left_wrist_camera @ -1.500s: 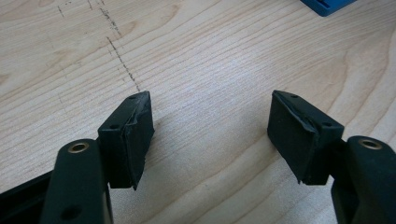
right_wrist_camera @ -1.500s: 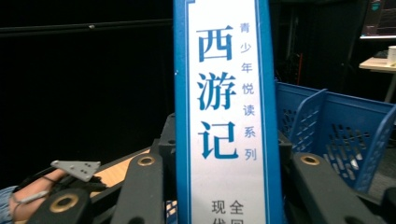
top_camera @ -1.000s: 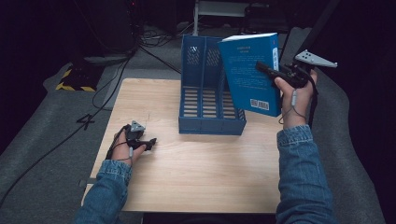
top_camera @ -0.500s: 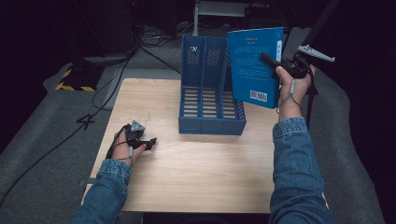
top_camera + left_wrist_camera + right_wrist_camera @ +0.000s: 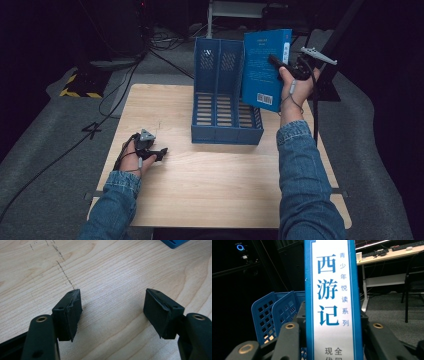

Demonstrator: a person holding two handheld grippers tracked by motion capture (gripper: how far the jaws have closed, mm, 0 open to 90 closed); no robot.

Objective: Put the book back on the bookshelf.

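Book (image 5: pixel 264 67) upright, above right slot of rack (image 5: pixel 226 100), clamped by spine in right hand-held gripper (image 5: pixel 286 67). Square book with slot, lower bottom edge first, clear of divider, release once seated. Left hand-held gripper (image 5: pixel 159 152) wide, empty, on counter (image 5: pixel 210 185) left of rack.

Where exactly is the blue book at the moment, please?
In the high view the blue book is upright in the air at right, clamped by the right gripper above the right compartment of the blue file rack.
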